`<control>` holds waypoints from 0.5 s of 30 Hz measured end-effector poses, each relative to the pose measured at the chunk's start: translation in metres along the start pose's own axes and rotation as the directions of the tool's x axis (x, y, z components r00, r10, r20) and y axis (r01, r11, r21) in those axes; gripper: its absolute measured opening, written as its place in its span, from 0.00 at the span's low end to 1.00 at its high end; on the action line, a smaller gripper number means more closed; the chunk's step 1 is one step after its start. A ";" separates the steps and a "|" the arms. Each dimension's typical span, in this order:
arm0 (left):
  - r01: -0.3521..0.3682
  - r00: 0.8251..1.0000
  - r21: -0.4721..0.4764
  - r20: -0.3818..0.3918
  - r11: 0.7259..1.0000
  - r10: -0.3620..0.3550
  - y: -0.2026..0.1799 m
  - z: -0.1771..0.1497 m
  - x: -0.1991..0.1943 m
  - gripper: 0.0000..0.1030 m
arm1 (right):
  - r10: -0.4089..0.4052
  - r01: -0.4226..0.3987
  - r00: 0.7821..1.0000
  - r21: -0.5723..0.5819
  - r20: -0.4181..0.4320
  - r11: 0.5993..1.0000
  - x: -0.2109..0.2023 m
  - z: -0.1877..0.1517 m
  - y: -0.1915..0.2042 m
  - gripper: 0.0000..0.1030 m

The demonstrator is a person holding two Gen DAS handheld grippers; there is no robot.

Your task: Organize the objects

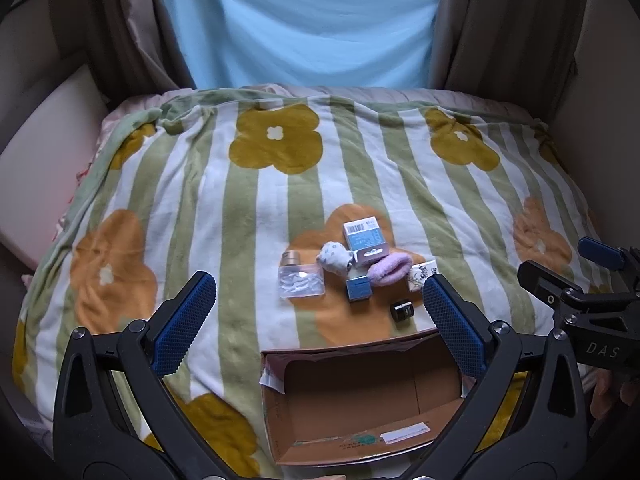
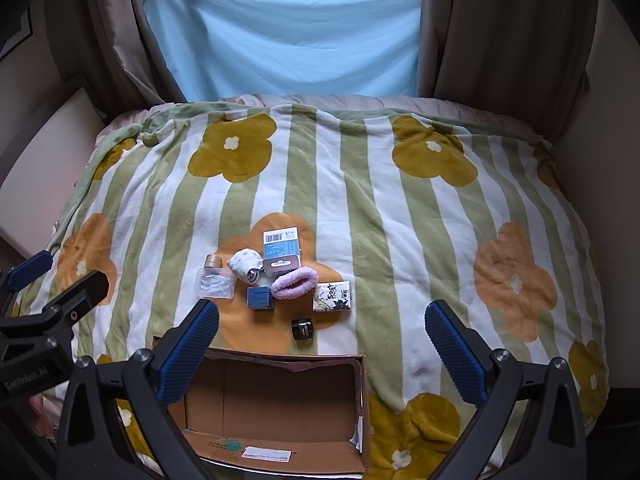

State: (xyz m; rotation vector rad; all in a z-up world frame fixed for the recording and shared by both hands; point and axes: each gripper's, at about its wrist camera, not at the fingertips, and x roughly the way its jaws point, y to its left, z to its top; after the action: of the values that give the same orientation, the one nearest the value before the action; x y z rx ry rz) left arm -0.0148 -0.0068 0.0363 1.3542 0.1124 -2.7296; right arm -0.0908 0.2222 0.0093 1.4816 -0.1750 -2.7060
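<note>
Left wrist view: my left tongs (image 1: 320,312) hang wide and empty above the cardboard box (image 1: 360,396), which sits open on the bed's flowered blanket (image 1: 200,208).
Right wrist view: my right tongs (image 2: 322,338) are spread wide too, holding nothing.
Things to sort: a cluster just beyond the box's far wall — black jar (image 2: 303,328) nearest, then blue cube box (image 2: 260,298), pink fluffy pouch (image 2: 295,283), patterned packet (image 2: 332,296), clear bag (image 2: 214,284), rolled sock (image 2: 246,266), barcode carton (image 2: 281,244).
Key relation: the jar lies straight ahead of both tongs, near the box rim; my right tongs look the nearer, I judge.
Long axis: the pink pouch runs left to right, across my reach.
Hard to tell: the small brown cylinder (image 2: 213,261) behind the bag; the printing on the cartons; my left finger covers the packet's edge.
</note>
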 end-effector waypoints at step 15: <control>-0.019 0.999 0.008 -0.037 1.000 0.019 0.007 0.002 0.007 1.00 | 0.005 -0.005 1.000 -0.009 0.007 1.000 0.001 0.011 -0.002 0.99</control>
State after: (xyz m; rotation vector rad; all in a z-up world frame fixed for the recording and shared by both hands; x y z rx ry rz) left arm -0.0198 -0.0148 0.0323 1.4007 0.0909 -2.6933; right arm -0.1001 0.2254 0.0142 1.4668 -0.1662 -2.7047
